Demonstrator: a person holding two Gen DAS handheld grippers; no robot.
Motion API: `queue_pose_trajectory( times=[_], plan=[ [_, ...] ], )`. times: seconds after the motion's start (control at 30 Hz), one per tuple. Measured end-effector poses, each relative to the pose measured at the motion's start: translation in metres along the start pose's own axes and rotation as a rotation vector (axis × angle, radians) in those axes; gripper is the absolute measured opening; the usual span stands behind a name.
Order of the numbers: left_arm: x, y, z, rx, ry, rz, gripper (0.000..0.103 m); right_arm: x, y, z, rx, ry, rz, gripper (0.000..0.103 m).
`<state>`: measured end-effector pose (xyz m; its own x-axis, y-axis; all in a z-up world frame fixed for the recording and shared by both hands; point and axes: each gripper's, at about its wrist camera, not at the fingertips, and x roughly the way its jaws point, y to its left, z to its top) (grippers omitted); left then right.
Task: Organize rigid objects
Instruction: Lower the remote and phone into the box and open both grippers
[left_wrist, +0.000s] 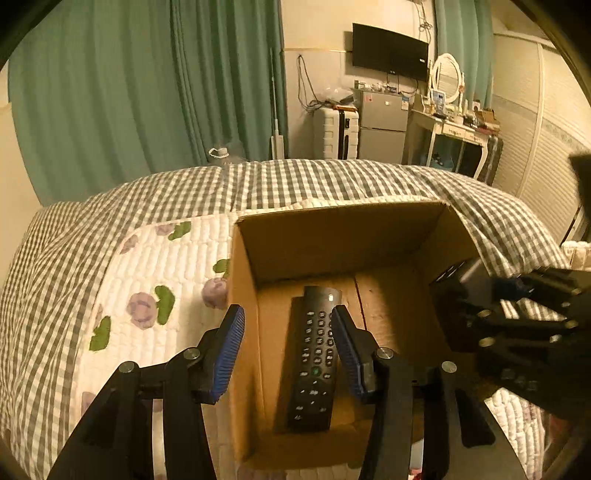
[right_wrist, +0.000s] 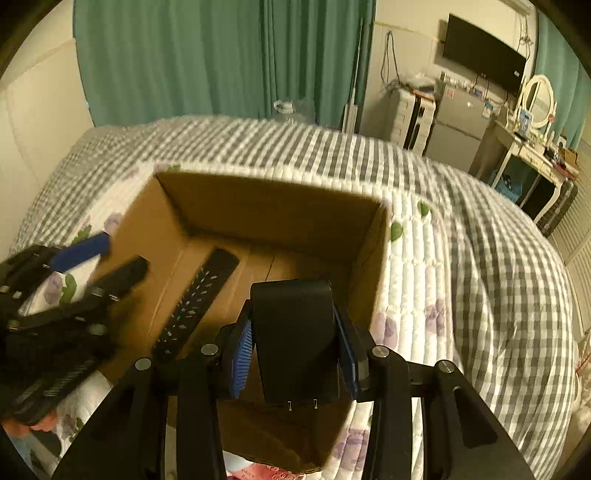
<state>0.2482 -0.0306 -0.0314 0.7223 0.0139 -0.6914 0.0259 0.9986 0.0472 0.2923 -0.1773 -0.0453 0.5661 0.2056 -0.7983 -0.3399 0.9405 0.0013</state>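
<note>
Over an open brown cardboard box (black remote inside), the right gripper clamps a black plug-in charger for dropping in; the left gripper hangs spread, empty.

A bed carries a grey-and-white checked quilt. Beyond its far edge hang green curtains; a black wall-mounted television, grey fridge and oval white-framed mirror stand nearby.

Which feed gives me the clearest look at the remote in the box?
Left wrist: the remote lies face up on the cardboard box floor, buttons sharp, between the open left hand-held gripper fingers. Right wrist shows it obliquely and blurred, its near end hidden.
</note>
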Motion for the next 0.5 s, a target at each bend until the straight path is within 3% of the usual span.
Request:
queue_pose_trajectory(
  times=[0.17,0.2,0.23,0.27,0.5],
  plan=[
    [-0.017,0.006,-0.005,-0.004,-0.005,-0.008,0.052,0.011,0.005,-0.002,0.011,0.034,0.018,0.041],
    [-0.022,0.007,-0.006,-0.006,-0.006,-0.013,0.055,0.008,0.005,-0.002,0.017,0.022,0.015,0.044],
    [-0.027,0.008,-0.007,-0.008,-0.003,-0.019,0.059,0.002,0.004,-0.001,0.029,0.007,0.004,0.053],
    [-0.031,0.009,-0.009,-0.01,0.006,-0.026,0.068,-0.005,0.003,-0.001,0.041,-0.004,-0.006,0.06],
    [-0.09,0.02,-0.021,-0.043,-0.011,-0.013,0.094,-0.08,0.0,-0.006,0.049,-0.072,-0.065,0.064]
  ],
)
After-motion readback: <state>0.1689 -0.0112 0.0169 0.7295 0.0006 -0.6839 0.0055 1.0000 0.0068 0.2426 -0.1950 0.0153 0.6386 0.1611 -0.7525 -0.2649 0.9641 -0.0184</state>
